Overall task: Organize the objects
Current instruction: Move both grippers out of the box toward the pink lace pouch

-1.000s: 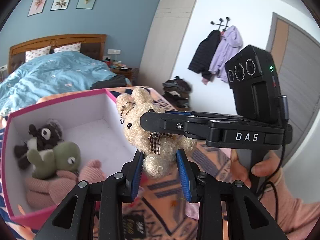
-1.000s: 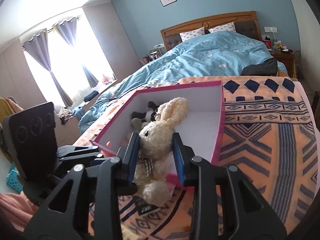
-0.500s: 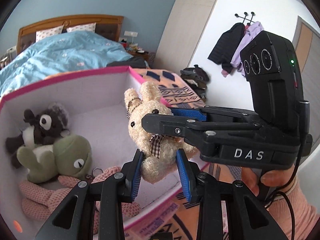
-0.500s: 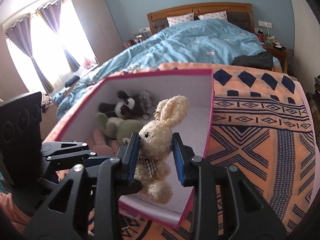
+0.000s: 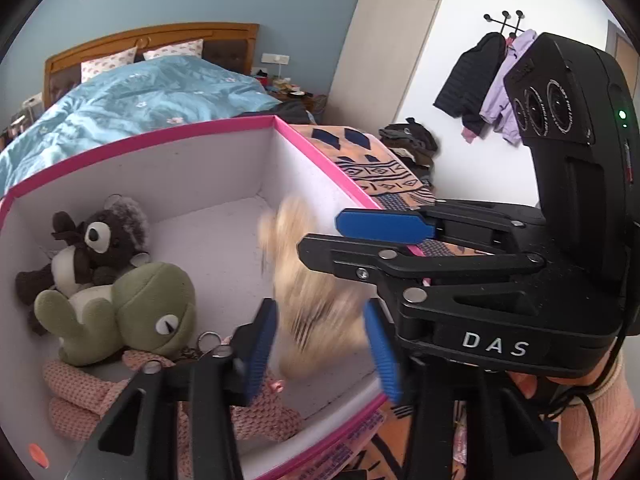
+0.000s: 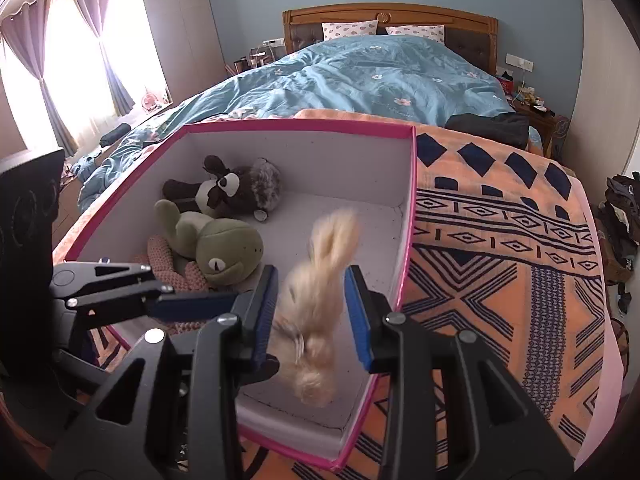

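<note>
Where half a second ago both sets of tongs pinched the cream bunny [image 6: 320,300] by its body above the box's near corner, the pads now stand apart from it and the toy is a smear of motion blur. I judge it is falling free into the pink-rimmed box [image 6: 304,125]. The left tongs [image 5: 324,344] are parted, with blue pads on either side of the blurred plush and a gap showing. The right tongs [image 6: 312,312] are likewise spread, their ribbed blue pads clear of the fur. For the task this reads as the release: the bunny is over the bare white floor on the right side of the box, so one more toy is about to be stowed.

Everything inside is soft plush. A dark brown koala-like toy [image 6: 232,192] with a fuzzy grey head lies at the back. An olive frog [image 6: 220,248] in smooth short pile leans against it, and a pink knitted toy [image 5: 80,392] with a coarse weave lies underneath, a metal keyring beside it. The box has stiff, flat white walls and sits on an orange patterned blanket [image 6: 500,260] at the foot of the bed [image 6: 360,76].
</note>
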### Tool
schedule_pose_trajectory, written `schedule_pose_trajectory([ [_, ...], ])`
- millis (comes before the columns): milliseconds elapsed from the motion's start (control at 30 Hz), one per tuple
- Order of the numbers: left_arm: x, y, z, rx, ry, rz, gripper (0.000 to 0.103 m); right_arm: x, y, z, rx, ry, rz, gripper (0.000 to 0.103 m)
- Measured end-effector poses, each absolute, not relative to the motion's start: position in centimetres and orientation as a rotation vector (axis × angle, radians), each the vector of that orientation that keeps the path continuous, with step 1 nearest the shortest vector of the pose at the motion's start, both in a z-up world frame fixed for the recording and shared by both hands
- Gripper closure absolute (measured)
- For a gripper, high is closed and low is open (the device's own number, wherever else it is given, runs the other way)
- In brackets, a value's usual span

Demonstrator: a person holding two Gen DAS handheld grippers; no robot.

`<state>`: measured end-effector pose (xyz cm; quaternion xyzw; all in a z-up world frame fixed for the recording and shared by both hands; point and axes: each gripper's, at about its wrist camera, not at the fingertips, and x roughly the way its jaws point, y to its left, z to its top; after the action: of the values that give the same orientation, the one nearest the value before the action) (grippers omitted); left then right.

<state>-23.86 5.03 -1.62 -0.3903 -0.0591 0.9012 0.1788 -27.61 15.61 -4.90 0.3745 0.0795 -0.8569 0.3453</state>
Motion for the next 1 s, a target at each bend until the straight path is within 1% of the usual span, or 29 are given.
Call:
schedule_pose_trajectory([
  [33,-23.7,5.0,-1.6,-1.097,-0.163,2.558,0.048,-27.5,15.7,-4.9,0.973,0.202,-2.232,0.065],
  [100,-23.3,4.8,-1.5,-1.082,-0.169,2.569,0.041,-27.2,16.2,-4.7,0.964,0.175,-2.239,0.064],
  [133,-23.0,4.7,-1.4,-1.071,-0.173,2.576,0.040,-26.9,16.6,-4.5,0.954,0.151,-2.243,0.064],
  [167,-22.6,4.5,-1.3,-1.052,-0.176,2.583,0.036,-26.5,16.9,-4.3,0.943,0.136,-2.246,0.061],
  [200,-22.2,4.4,-1.1,-1.034,-0.180,2.588,0.028,-26.0,17.4,-4.0,0.925,0.116,-2.245,0.058],
  [267,-21.0,3.9,-0.8,-0.996,-0.195,2.603,0.020,-24.9,18.2,-3.4,0.889,0.089,-2.245,0.053],
  [367,-19.4,3.2,-0.1,-0.924,-0.229,2.588,0.018,-23.0,19.8,-2.6,0.837,0.040,-2.227,0.048],
  [433,-18.0,3.0,0.3,-0.875,-0.242,2.583,0.014,-21.7,21.0,-2.3,0.817,0.017,-2.217,0.046],
  [567,-15.0,2.8,1.0,-0.789,-0.267,2.600,0.000,-19.4,23.8,-2.4,0.807,-0.037,-2.209,0.039],
  [600,-14.3,2.8,1.1,-0.768,-0.274,2.610,0.000,-18.7,24.6,-2.7,0.815,-0.051,-2.203,0.036],
  [667,-12.9,3.2,0.8,-0.749,-0.284,2.584,0.000,-17.7,26.0,-3.5,0.836,-0.083,-2.201,0.033],
  [900,-10.2,6.3,-0.9,-0.782,-0.244,2.494,0.000,-15.7,30.2,-8.7,1.028,-0.163,-2.230,0.033],
  [1000,-9.7,8.3,-2.0,-0.832,-0.194,2.447,0.000,-15.2,31.6,-10.2,1.085,-0.200,-2.227,0.033],
])
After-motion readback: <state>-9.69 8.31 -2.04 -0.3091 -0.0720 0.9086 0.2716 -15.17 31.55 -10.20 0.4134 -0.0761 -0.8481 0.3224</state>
